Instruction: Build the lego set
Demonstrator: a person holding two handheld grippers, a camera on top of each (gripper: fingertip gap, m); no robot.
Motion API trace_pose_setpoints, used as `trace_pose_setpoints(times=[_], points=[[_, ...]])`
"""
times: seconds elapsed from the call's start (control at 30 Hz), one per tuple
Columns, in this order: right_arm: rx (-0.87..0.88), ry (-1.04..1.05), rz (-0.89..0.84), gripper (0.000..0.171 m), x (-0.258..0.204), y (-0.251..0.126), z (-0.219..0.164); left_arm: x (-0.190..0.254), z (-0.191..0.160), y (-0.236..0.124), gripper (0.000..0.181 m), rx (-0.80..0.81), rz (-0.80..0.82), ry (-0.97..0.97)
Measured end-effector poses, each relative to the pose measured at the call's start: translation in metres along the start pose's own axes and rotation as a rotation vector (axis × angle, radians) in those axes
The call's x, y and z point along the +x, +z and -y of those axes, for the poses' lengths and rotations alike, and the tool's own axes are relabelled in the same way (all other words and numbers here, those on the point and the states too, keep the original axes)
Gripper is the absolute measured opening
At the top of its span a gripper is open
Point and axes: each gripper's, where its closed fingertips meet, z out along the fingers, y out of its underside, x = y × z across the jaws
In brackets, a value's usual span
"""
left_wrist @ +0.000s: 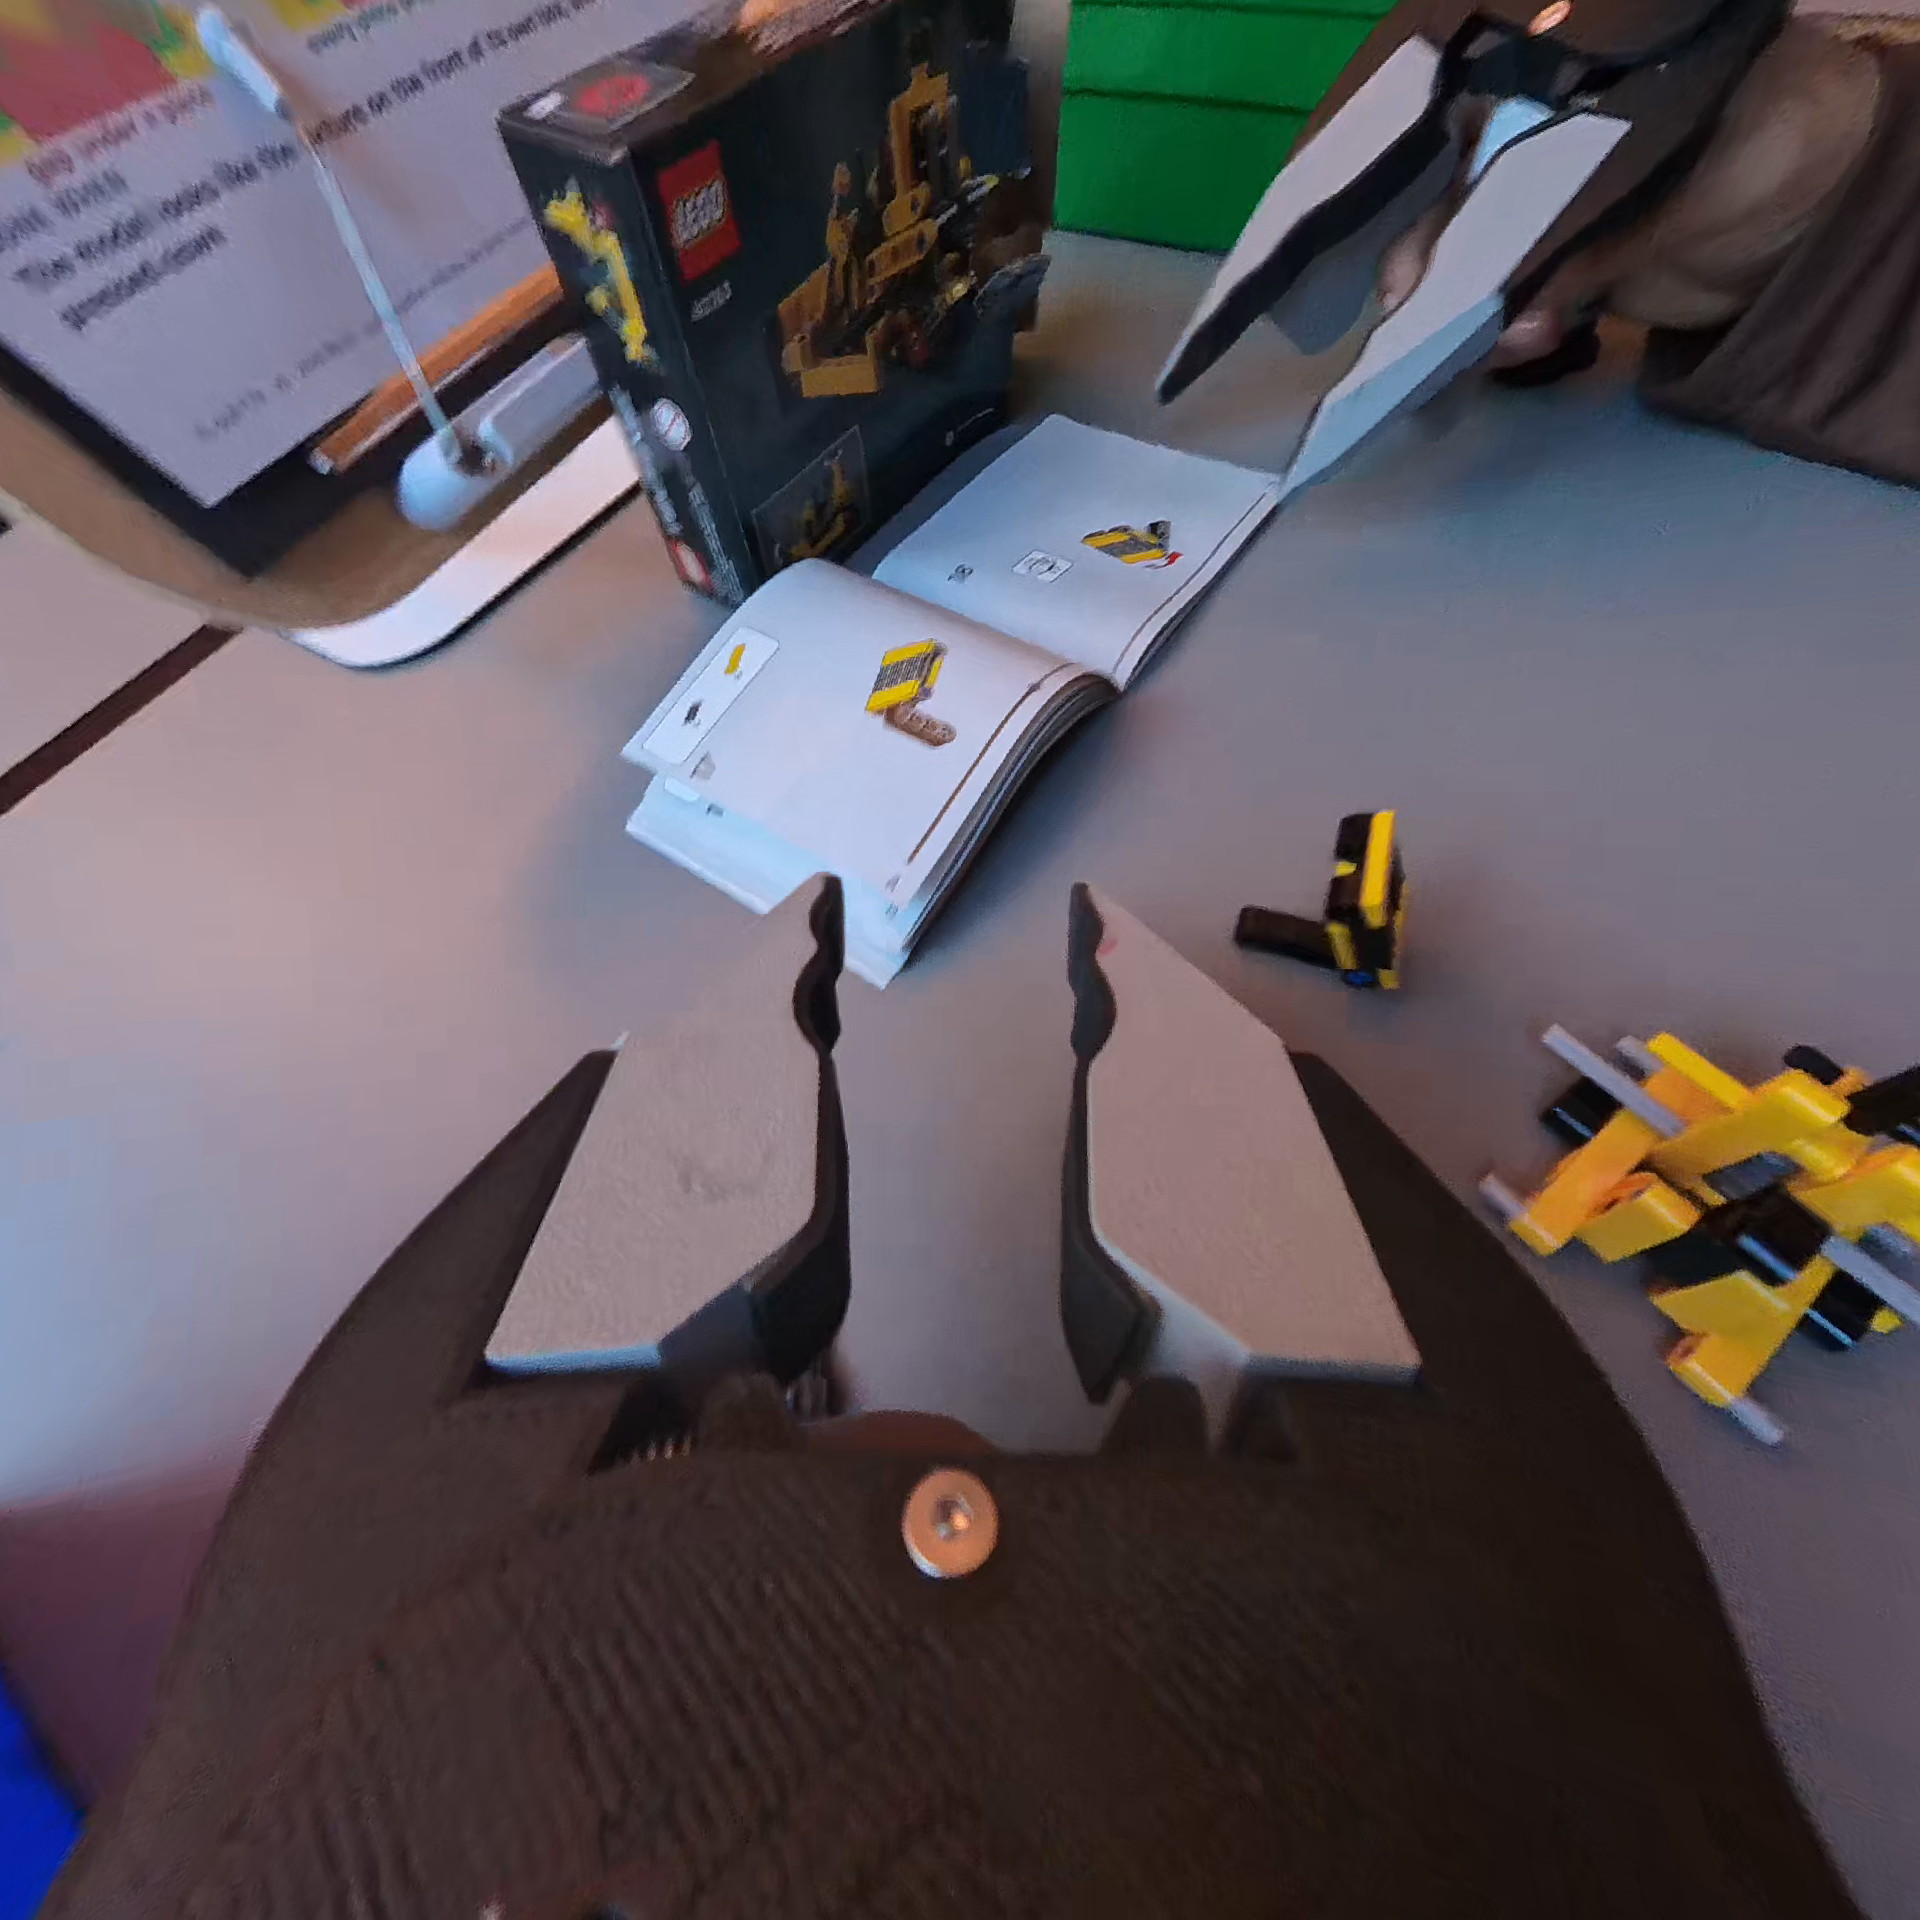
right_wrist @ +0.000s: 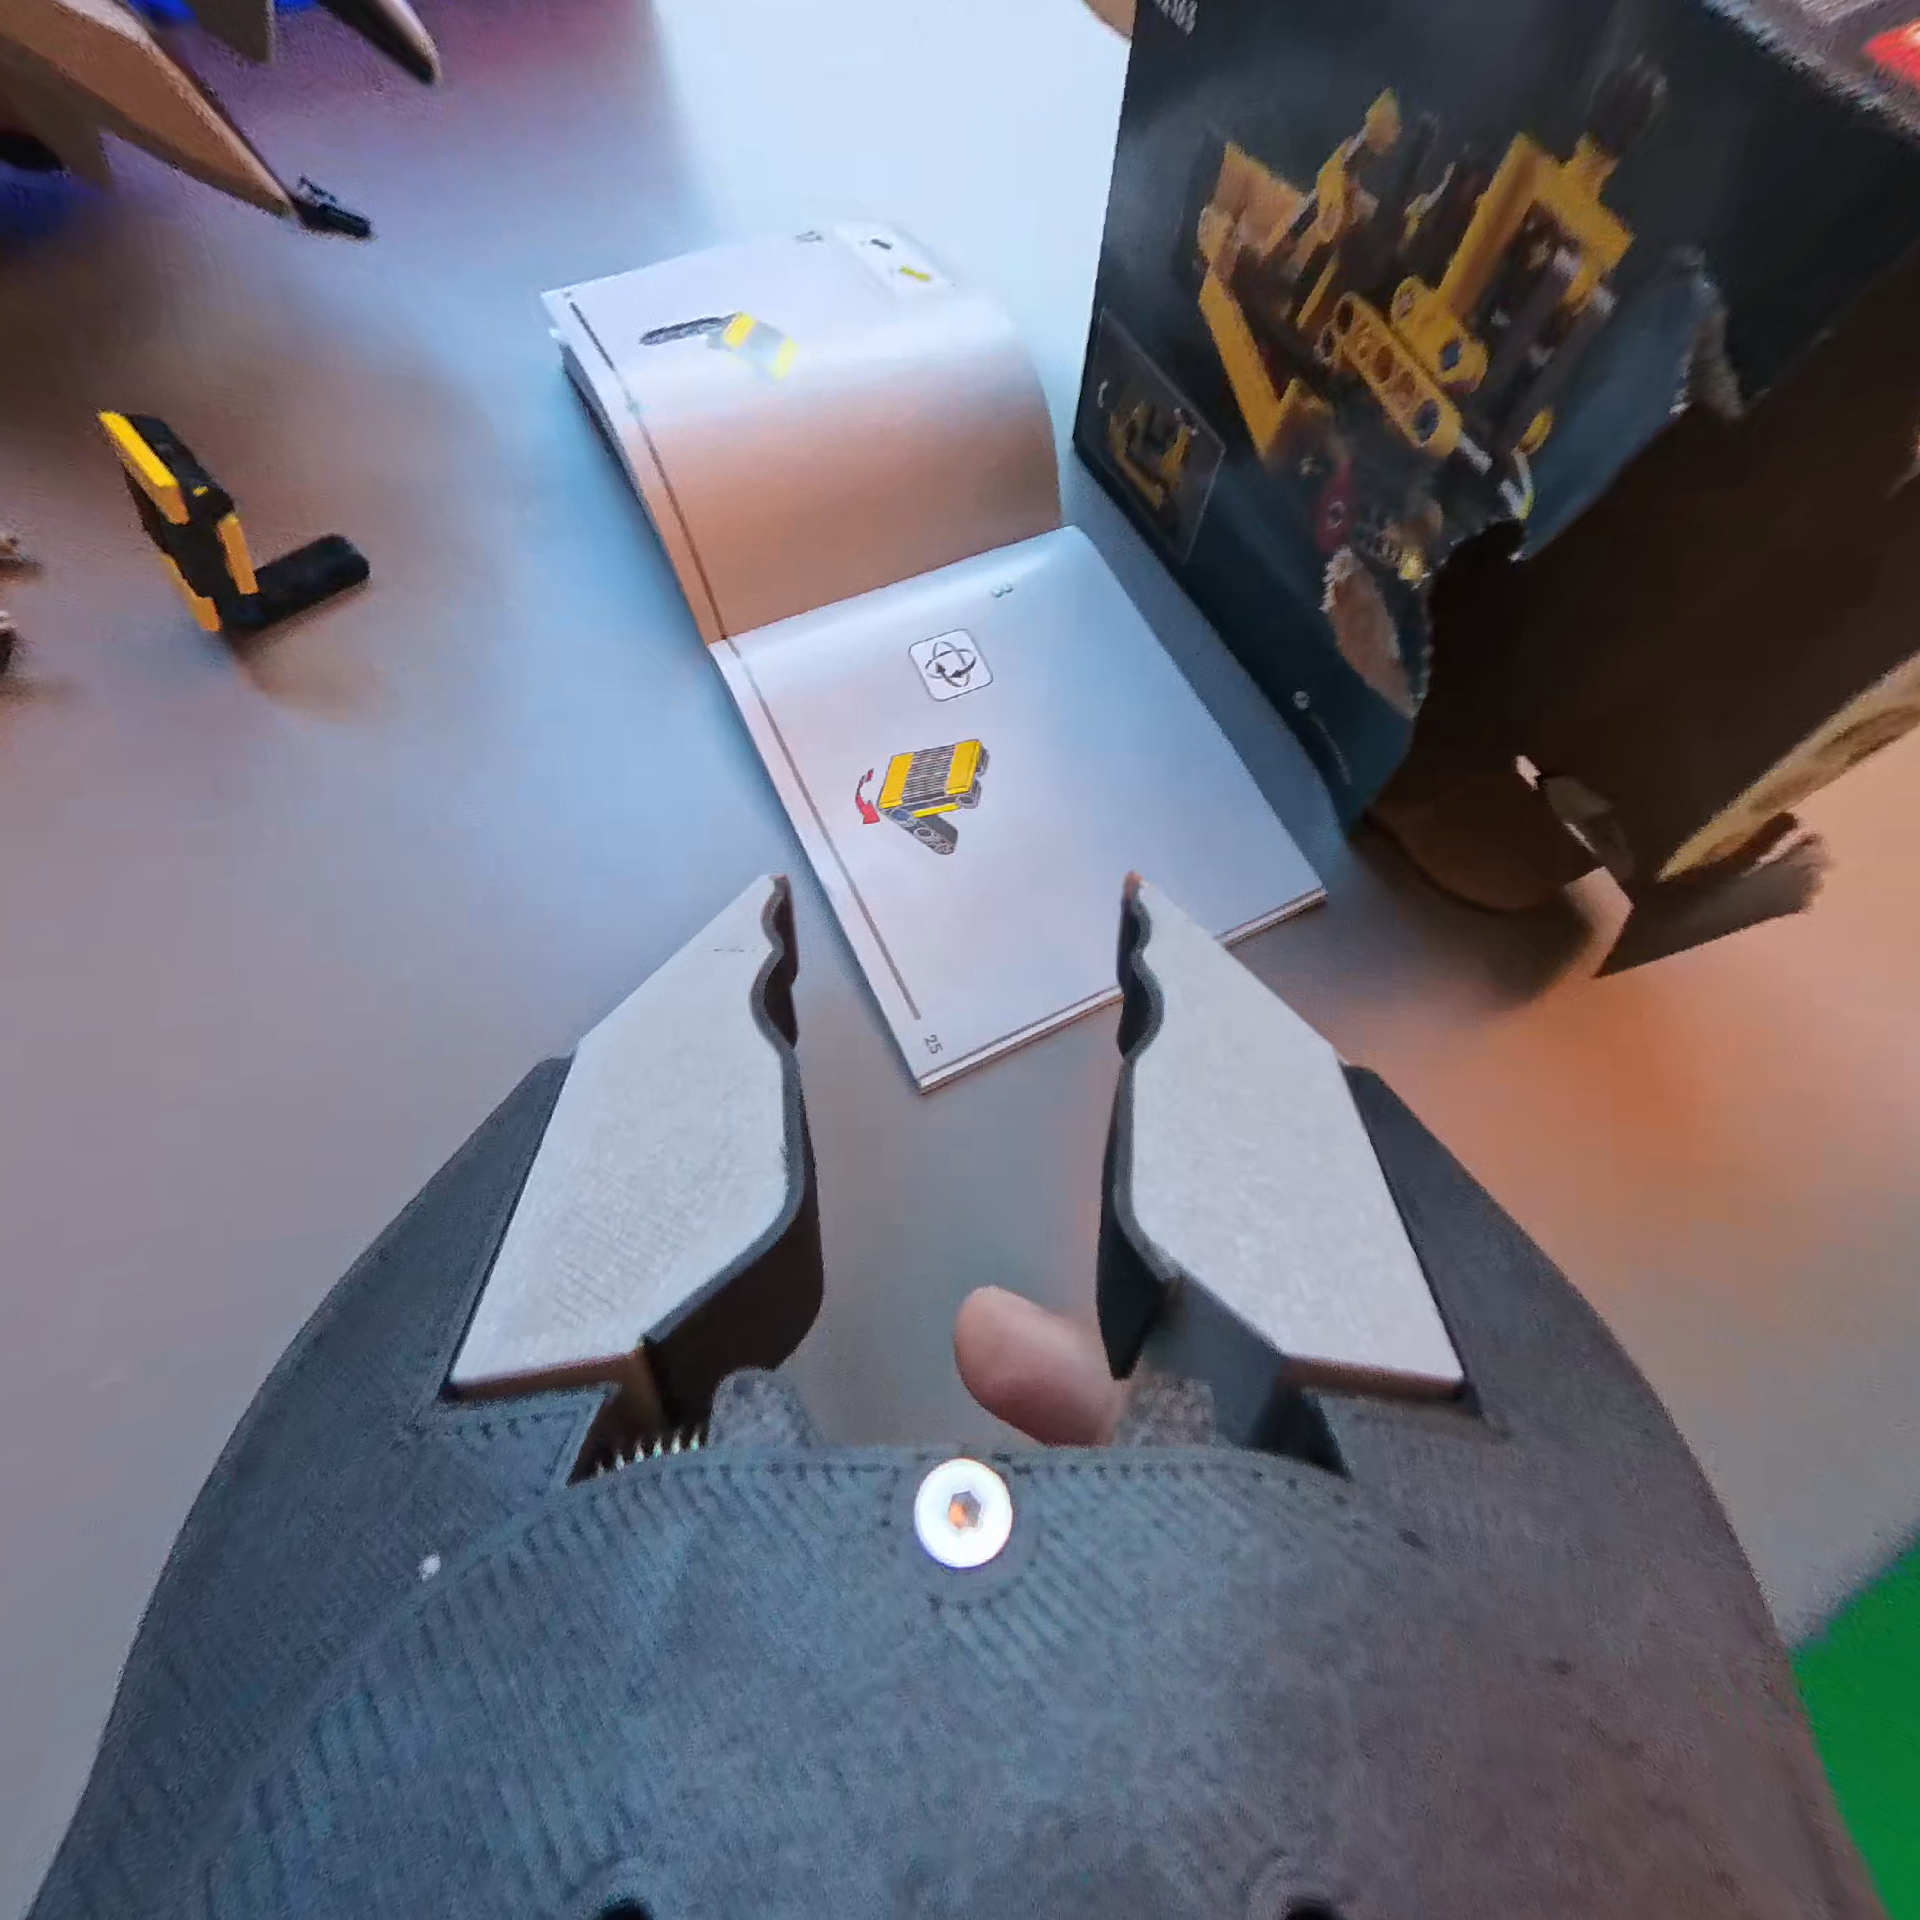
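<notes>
Lego sits on the bench: a small block (left_wrist: 1361, 902) beside the booklet (left_wrist: 914, 727), a bigger yellow frame (left_wrist: 1725, 1205) to its right. We judge both light, rigid, apt to pop apart, best pinched across flat sides; both grippers, left (left_wrist: 951, 914) and right (right_wrist: 951, 909), gape empty

Print on box (left_wrist: 831, 312) (also booklet (right_wrist: 1039, 831))

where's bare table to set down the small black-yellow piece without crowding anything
Free: the grey table left of the open booklet, and the stretch under the left tongs. Crowded: right side, around the small assembly and the bigger yellow build.
</notes>
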Motion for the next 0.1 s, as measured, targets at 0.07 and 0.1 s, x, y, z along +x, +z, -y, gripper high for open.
trace_pose_setpoints(times=[0.07, 0.1], points=[[-0.035, -0.035, 0.026, 0.059, -0.001, 0.005, -0.004, 0.009, 0.013, 0.007, 0.04, -0.001, -0.056, 0.018], [-0.053, -0.063, 0.032, 0.058, 0.001, 0.009, -0.005, 0.012, 0.019, 0.012, 0.041, -0.004, -0.074, 0.032]])
